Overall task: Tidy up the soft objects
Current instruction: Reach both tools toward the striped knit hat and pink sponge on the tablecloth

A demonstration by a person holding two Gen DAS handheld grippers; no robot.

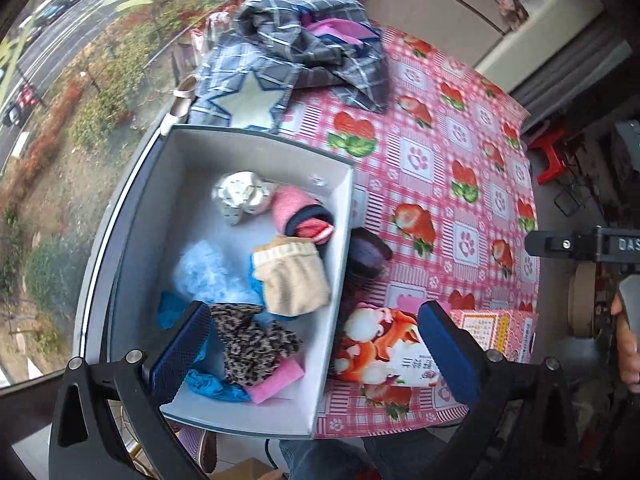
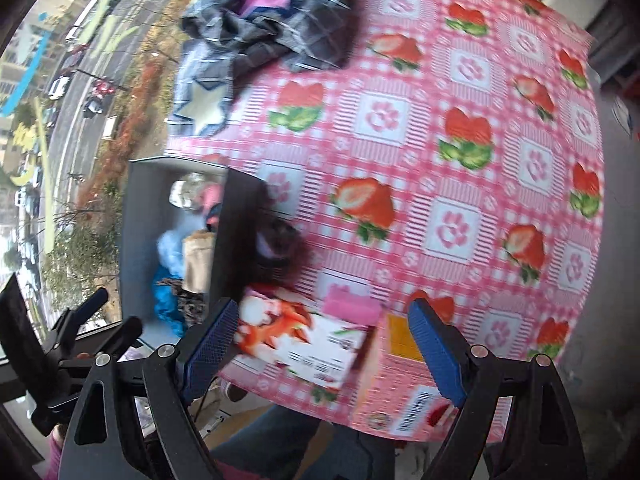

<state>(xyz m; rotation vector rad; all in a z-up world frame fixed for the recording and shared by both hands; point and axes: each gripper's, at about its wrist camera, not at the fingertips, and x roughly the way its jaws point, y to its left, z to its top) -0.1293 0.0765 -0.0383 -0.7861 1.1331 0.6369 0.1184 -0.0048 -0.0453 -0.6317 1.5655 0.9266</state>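
A grey box (image 1: 256, 144) stands at the table's left edge. It holds a white dotted sock (image 1: 240, 196), a rolled pink sock (image 1: 300, 212), a beige cloth (image 1: 292, 280), pale blue fluff (image 1: 204, 268), a leopard-print cloth (image 1: 252, 344) and blue and pink pieces. A dark soft thing (image 1: 366, 254) lies on the table against the box's right wall (image 2: 276, 248). My left gripper (image 1: 312, 312) is open and empty, straddling that wall. My right gripper (image 2: 322, 308) is open above a strawberry-print tissue pack (image 2: 304, 340), gripping nothing.
A pile of plaid clothes (image 1: 312, 48) and a blue cloth with a star (image 1: 248, 100) lie at the table's far end. A pink carton (image 2: 400, 392) sits at the near edge on the strawberry tablecloth (image 1: 440, 160). A window runs along the left; a red stool (image 1: 552, 156) stands right.
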